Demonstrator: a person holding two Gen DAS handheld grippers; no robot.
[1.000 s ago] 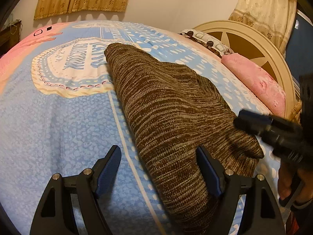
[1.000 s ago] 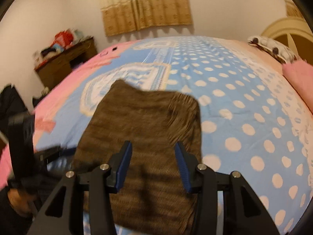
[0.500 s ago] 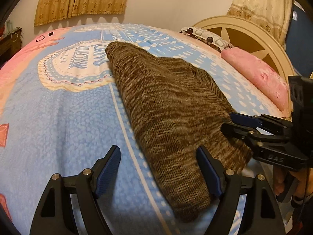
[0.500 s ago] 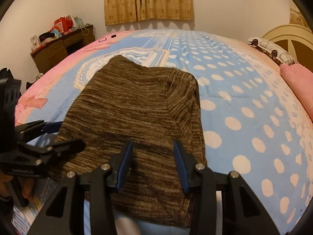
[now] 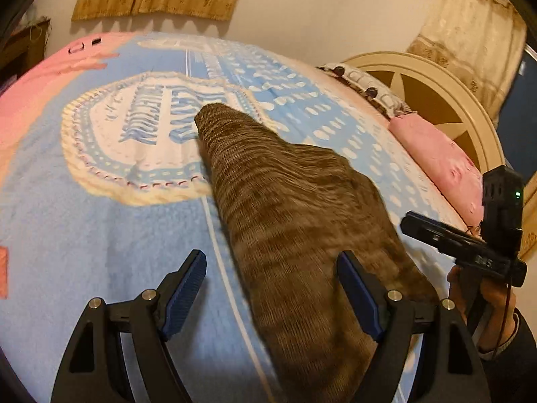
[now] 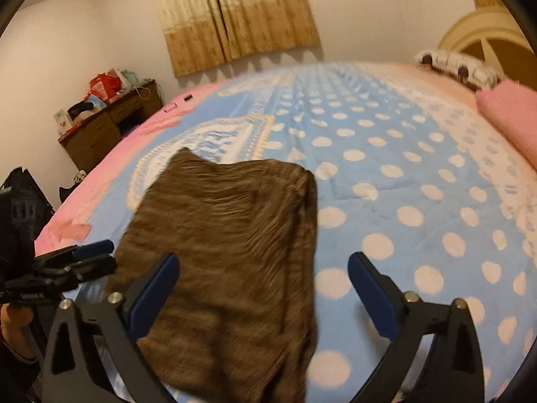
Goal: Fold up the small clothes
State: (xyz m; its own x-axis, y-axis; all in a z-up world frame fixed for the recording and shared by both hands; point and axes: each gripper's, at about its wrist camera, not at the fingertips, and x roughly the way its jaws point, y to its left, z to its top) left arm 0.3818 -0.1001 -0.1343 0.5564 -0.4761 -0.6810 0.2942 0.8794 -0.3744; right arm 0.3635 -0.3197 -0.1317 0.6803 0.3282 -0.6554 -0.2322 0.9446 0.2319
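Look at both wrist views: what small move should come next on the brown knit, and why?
Probably lower the right gripper onto the knit's near edge and close. Its jaws have just been opening and stand wide with no pad pressing the cloth, and the left gripper is open too. The knit lies folded on the blanket, unheld.

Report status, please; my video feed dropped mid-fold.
Left gripper open, holding nothing. Right gripper jaws have just been opening, nothing gripped. Brown knit garment lies folded on the bedspread. Nothing in the way.
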